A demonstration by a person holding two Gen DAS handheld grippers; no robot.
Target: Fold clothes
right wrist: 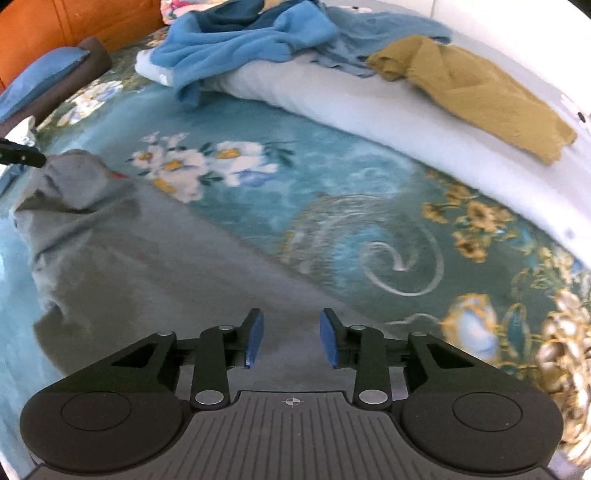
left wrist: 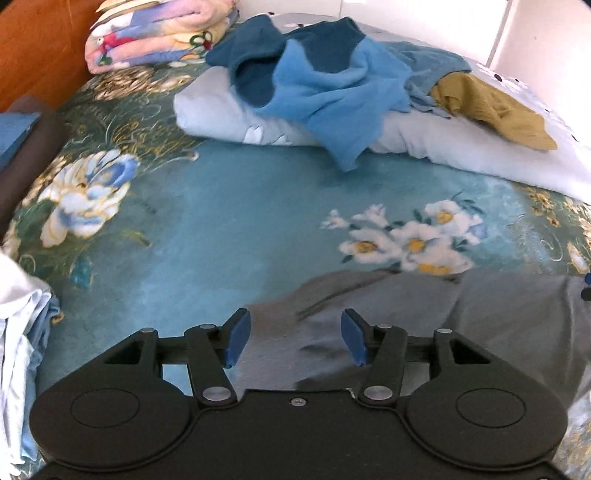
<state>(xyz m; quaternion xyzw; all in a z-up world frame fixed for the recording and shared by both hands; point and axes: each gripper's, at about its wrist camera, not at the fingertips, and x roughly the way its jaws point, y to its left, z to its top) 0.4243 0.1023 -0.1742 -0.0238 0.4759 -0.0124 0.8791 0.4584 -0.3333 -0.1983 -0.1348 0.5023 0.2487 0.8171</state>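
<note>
A grey garment [left wrist: 424, 325] lies spread on the floral teal bedspread [left wrist: 221, 229]. It also shows in the right wrist view [right wrist: 147, 258], with a bunched-up end at the far left. My left gripper [left wrist: 295, 338] is open, its blue pads just above the garment's near part, holding nothing. My right gripper [right wrist: 291, 341] is open over the garment's near edge, empty. A black tip of the left gripper [right wrist: 22, 155] shows at the left edge of the right wrist view, beside the bunched end.
A pile of blue clothes [left wrist: 317, 81] and a mustard cloth [left wrist: 491, 107] lie on a pale folded duvet [left wrist: 461, 147] at the back. A pastel folded blanket [left wrist: 155, 33] sits far left by an orange headboard [left wrist: 37, 44]. White cloth [left wrist: 18, 332] lies at left.
</note>
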